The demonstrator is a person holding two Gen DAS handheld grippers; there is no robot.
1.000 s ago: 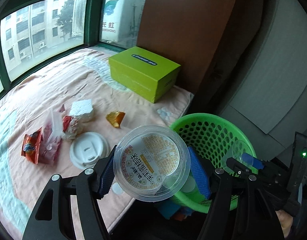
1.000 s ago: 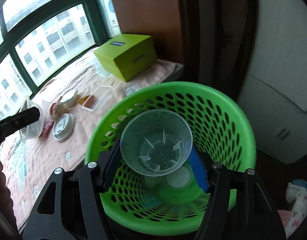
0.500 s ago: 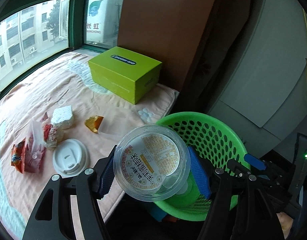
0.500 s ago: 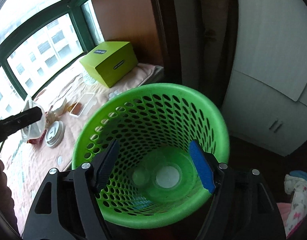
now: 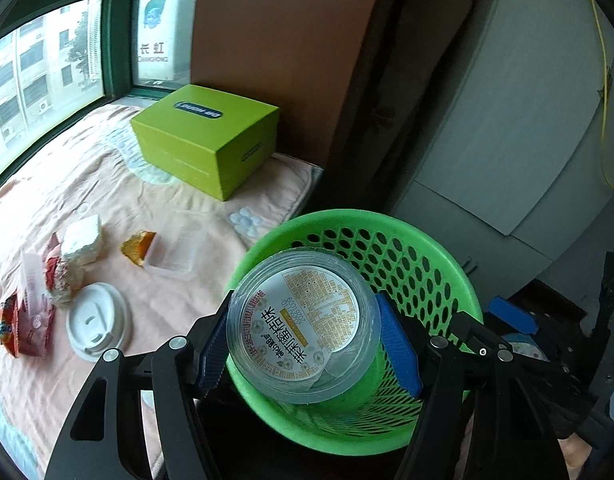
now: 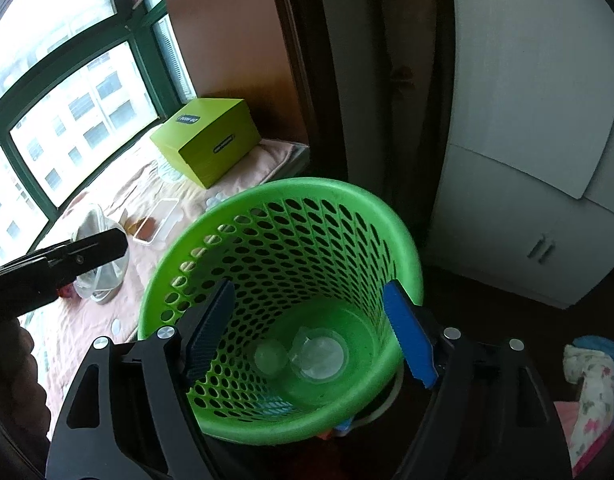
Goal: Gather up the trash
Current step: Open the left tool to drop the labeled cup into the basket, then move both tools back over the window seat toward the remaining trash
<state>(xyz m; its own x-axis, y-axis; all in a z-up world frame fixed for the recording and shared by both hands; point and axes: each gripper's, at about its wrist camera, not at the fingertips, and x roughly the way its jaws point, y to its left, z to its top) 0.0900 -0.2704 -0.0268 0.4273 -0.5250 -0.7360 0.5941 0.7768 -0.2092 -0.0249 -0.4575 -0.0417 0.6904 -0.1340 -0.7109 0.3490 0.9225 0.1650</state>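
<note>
My left gripper [image 5: 303, 344] is shut on a clear plastic cup with a printed label [image 5: 303, 320] and holds it over the near left rim of the green perforated basket [image 5: 439, 256]. My right gripper [image 6: 307, 332] is open and empty above the same basket [image 6: 347, 208]; clear plastic cups [image 6: 319, 356] lie on the basket's bottom. The left gripper with its cup [image 6: 99, 256] shows at the left of the right wrist view. Trash on the pink blanket: a white cup lid [image 5: 97, 320], red snack wrappers [image 5: 23, 320], a white foam block [image 5: 81, 238], an orange scrap [image 5: 137, 246], a clear tray [image 5: 173, 248].
A lime-green box [image 5: 207, 140] stands at the back of the blanket by the window. A brown panel and white cabinet doors [image 6: 527, 140] rise behind the basket. A flowered cloth [image 6: 591, 384] lies on the dark floor at right.
My right gripper opened and dropped its clear cup into the basket. My left gripper carried the labelled cup rightward, from over the blanket edge to over the basket's rim.
</note>
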